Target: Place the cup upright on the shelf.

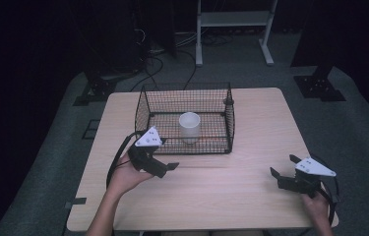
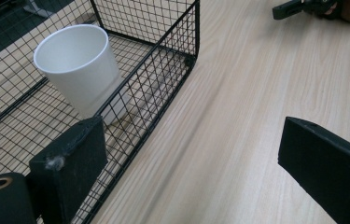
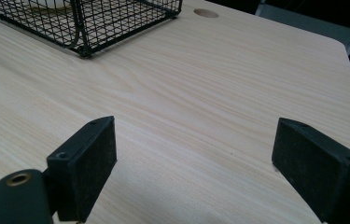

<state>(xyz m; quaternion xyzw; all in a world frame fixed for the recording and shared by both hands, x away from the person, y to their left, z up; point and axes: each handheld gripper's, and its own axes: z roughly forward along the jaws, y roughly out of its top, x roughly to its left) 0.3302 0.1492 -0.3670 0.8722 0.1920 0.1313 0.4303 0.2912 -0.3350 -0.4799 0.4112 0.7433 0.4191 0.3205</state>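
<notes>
A black wire basket (image 1: 145, 114) stands at the middle back of the light wooden table (image 1: 251, 128). An upright white cup (image 1: 189, 127) sits inside it. My left gripper (image 1: 168, 168) hovers just in front of the basket's front left corner, open, with nothing between its jaws. In the left gripper view the cup (image 2: 81, 65) stands behind the basket's mesh wall (image 2: 163, 60), and my left gripper (image 2: 196, 172) frames bare table beside it. My right gripper (image 1: 284, 166) is held at the table's front right, also open and empty. Bare wood lies between its jaws in the right gripper view (image 3: 200, 170).
The basket's near corner (image 3: 81, 44) shows at the top left of the right gripper view, and a round hole (image 3: 206, 13) marks the tabletop beyond it. Behind the table stand a white metal frame (image 1: 233, 19), cables (image 1: 152, 64) and dark stand feet (image 1: 320, 88) on the grey floor.
</notes>
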